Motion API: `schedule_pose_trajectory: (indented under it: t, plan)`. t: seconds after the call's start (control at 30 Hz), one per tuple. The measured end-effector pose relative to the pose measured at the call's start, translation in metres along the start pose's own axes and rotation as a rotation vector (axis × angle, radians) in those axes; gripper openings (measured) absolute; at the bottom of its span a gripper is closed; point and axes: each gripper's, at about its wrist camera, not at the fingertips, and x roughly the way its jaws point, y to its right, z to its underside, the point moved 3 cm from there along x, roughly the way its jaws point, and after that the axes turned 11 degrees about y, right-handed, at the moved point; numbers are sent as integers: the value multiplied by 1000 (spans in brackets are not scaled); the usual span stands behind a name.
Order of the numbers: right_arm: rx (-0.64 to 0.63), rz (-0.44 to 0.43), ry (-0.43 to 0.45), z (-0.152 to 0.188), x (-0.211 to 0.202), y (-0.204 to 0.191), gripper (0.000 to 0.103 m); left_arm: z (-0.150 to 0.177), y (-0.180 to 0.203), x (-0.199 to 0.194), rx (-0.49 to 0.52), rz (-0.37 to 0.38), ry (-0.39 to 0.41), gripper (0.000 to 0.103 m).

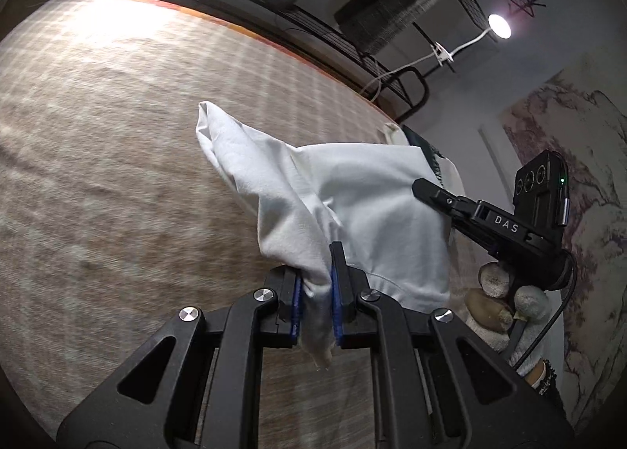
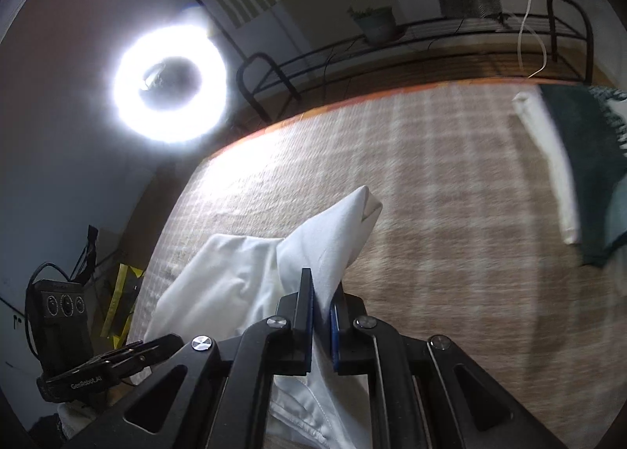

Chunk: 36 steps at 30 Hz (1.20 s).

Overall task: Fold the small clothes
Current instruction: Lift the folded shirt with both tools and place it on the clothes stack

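A white garment [image 1: 352, 206] hangs in the air above the beige checked bed cover [image 1: 117, 135], held between both grippers. My left gripper [image 1: 315, 284] is shut on one bunched corner of it. My right gripper [image 2: 323, 300] is shut on another corner of the white garment [image 2: 235, 284], which stretches to the left toward the other gripper. The right gripper also shows in the left wrist view [image 1: 427, 190], behind the cloth. The left gripper shows at the lower left of the right wrist view [image 2: 156, 343].
Folded white and dark green clothes [image 2: 580, 167] lie at the right on the bed cover [image 2: 431, 194]. A black metal bed rail [image 2: 392, 45] runs along the far edge, with a potted plant [image 2: 376, 24] behind it. A ring light [image 2: 170, 84] glares at the left.
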Motion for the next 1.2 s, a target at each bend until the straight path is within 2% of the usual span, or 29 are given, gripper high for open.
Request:
schedule_pose_trajectory:
  t: [0.2, 0.5, 0.83, 1.07, 1.2]
  plan:
    - [-6, 53, 50, -22, -41, 39, 4, -1, 41, 34, 35, 63, -17, 10]
    - [12, 125, 163, -65, -103, 111, 3, -19, 128, 86, 132, 156, -3, 10]
    - [45, 228, 288, -120, -148, 202, 3, -26, 218, 176, 244, 223, 1, 10]
    - [44, 262, 341, -154, -148, 260, 3, -25, 241, 236, 302, 202, -2, 10]
    - [48, 278, 307, -156, -131, 288, 3, -17, 235, 262, 281, 174, -46, 10]
